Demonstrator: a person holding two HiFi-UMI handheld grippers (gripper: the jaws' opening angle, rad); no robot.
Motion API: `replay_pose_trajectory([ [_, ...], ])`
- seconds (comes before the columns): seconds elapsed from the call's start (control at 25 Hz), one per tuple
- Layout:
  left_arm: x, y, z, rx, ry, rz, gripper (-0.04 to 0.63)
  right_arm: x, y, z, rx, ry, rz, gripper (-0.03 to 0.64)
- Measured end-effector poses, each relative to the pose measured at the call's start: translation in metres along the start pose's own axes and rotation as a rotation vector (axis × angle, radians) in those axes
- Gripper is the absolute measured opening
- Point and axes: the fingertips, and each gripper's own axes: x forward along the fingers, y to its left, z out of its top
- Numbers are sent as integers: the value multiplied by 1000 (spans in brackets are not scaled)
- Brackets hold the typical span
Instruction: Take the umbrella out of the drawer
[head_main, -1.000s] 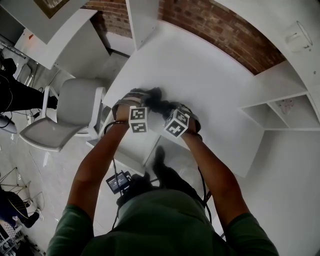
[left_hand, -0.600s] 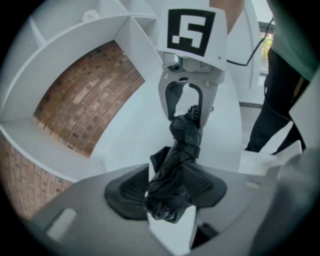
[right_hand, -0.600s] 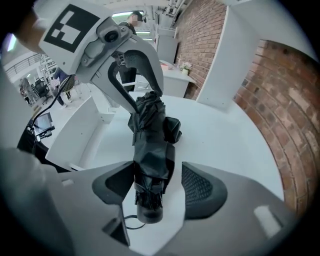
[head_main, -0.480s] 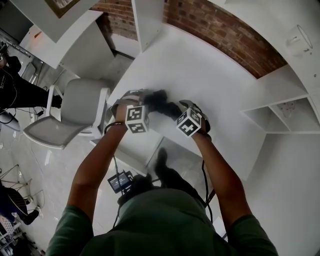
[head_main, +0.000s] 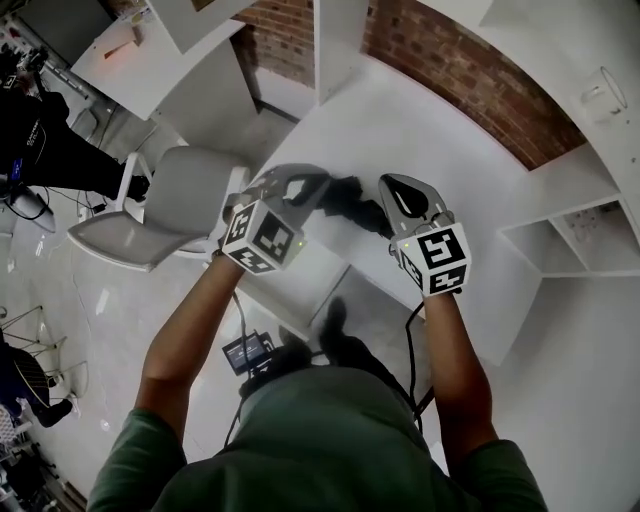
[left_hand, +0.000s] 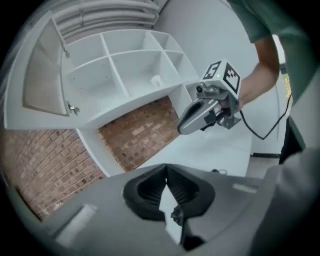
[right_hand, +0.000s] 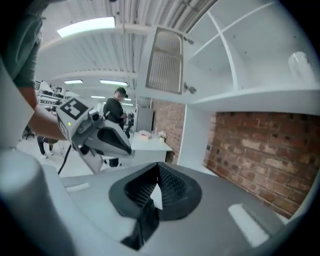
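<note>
Left gripper (left_hand: 166, 171) has just clamped its jaws closed on a scrap of dark fabric and is way higher than a second ago. The black umbrella (head_main: 352, 205) comes up with it, slung between both grippers above the white desk (head_main: 440, 130), and the right gripper (right_hand: 158, 169) has just pinched closed on a dark strip of it and risen too. I'd guess it's clear of the drawer, which I can't actually pick out.

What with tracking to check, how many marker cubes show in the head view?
2. One marker cube rides on the left gripper, the other on the right gripper. None looks hidden.
</note>
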Motion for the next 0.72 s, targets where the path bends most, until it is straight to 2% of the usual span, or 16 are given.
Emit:
replay_pose_trajectory([
  [0.2,-81,22,36,-123,-139,93,3,-40,47,82,13,-183,63,6],
  [0.44,-192,52,65,-296,-331,248,3,-75,100,134,-16,-247,91,5],
  [0.56,-241,56,71,-332,-366,308,3,-89,121,150,-35,-263,93,5],
  [0.72,-294,49,79,-333,-397,359,3,-103,146,166,-56,-280,103,5],
])
